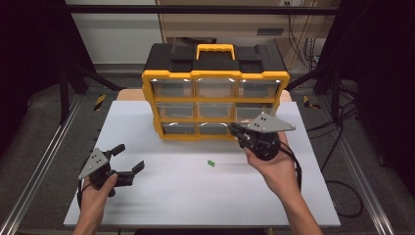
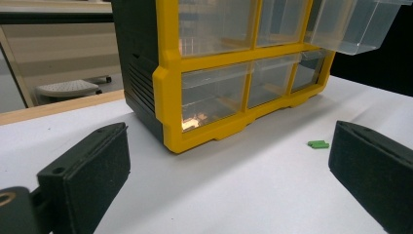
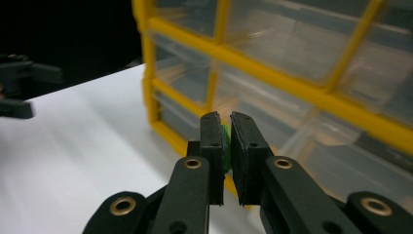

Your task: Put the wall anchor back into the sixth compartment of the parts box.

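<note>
A yellow and black drawer cabinet (image 1: 215,78) with clear drawers stands at the back of the white table (image 1: 195,191). One clear drawer (image 2: 355,24) on its right side is pulled out. My right gripper (image 1: 235,129) hovers by the cabinet's lower right drawers, shut on a small green piece (image 3: 226,141) that peeks out between the jaws. A second small green piece (image 1: 211,163) lies on the table in front of the cabinet, also visible as a green piece (image 2: 318,144) in the left gripper view. My left gripper (image 1: 128,157) rests low at the front left, open and empty.
The cabinet (image 3: 292,78) looms close in front of my right gripper (image 3: 225,117). Metal rails (image 1: 44,161) run along both sides of the table. Black cables (image 1: 342,196) trail off the right edge. A wooden edge (image 2: 58,107) lies behind the table.
</note>
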### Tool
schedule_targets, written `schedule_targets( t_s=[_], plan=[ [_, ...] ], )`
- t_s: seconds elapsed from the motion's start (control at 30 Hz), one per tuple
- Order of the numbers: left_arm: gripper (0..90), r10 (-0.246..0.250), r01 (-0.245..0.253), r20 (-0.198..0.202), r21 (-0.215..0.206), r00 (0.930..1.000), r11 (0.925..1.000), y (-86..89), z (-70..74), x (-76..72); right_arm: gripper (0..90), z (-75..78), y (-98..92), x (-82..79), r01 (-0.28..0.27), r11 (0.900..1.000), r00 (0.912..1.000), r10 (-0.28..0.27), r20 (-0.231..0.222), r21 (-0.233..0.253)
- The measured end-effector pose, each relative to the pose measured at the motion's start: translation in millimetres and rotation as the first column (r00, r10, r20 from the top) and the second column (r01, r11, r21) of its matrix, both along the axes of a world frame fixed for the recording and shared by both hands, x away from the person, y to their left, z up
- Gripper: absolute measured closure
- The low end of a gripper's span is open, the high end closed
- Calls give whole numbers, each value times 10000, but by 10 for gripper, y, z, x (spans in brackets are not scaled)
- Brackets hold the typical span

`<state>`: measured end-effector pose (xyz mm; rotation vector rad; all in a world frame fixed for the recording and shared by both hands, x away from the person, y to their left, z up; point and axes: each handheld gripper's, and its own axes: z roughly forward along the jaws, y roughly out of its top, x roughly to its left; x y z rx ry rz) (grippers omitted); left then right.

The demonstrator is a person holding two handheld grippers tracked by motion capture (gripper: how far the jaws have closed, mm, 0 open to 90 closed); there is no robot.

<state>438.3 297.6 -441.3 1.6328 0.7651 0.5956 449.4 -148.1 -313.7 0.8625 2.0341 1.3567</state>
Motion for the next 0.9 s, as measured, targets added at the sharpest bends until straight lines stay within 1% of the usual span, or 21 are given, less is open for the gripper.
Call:
schedule_targets(
  t_s=[0.1, 0.13, 0.23, 0.33, 0.5, 0.57, 0.67, 0.73, 0.77, 0.83, 0.9],
  plan=[
    [17, 1, -1, 5, 1, 10000, 10000, 1, 1, -1, 845, 74, -120, 101, 434, 9991, 9991, -434, -14, 33],
    [17, 2, -2, 5, 3, 10000, 10000, 1, 1, -1, 845, 90, -156, 137, 588, 9983, 9983, -588, 9, -23],
    [17, 10, -10, 9, -11, 10000, 10000, 3, 1, -2, 845, 117, -250, 229, 1034, 9946, 9945, -1036, -180, -82],
    [17, 12, -12, 4, -7, 10000, 10000, 3, 1, 0, 845, 112, -307, 295, 1274, 9918, 9913, -1278, -326, -121],
    [17, 20, -20, 4, -9, 10000, 10000, 5, 1, -2, 834, 49, -361, 391, 1572, 9872, 9861, -1584, -505, -278],
    [17, 25, -25, 9, -2, 10000, 10000, 6, 2, -4, 779, 31, -369, 415, 1728, 9845, 9837, -1740, -445, -296],
    [17, 34, -34, -1, -32, 10000, 10000, 9, -1, 0, 670, 51, -320, 366, 1560, 9878, 9876, -1560, -201, -24],
    [17, 38, -38, -14, -18, 10000, 10000, 8, -4, 5, 637, 73, -251, 314, 1417, 9899, 9899, -1417, 34, -97],
    [17, 35, -35, -15, -17, 10000, 10000, 6, -3, 4, 595, 87, -222, 297, 1467, 9890, 9891, -1465, 115, -191],
    [17, 20, -20, 10, 3, 10000, 10000, 4, 1, -3, 529, 106, -169, 278, 1497, 9886, 9887, -1496, 102, -158],
    [16, 16, -16, 11, 31, 10000, 10000, 5, 2, -6, 418, 105, -100, 256, 1504, 9884, 9885, -1499, 213, -220]
  ],
)
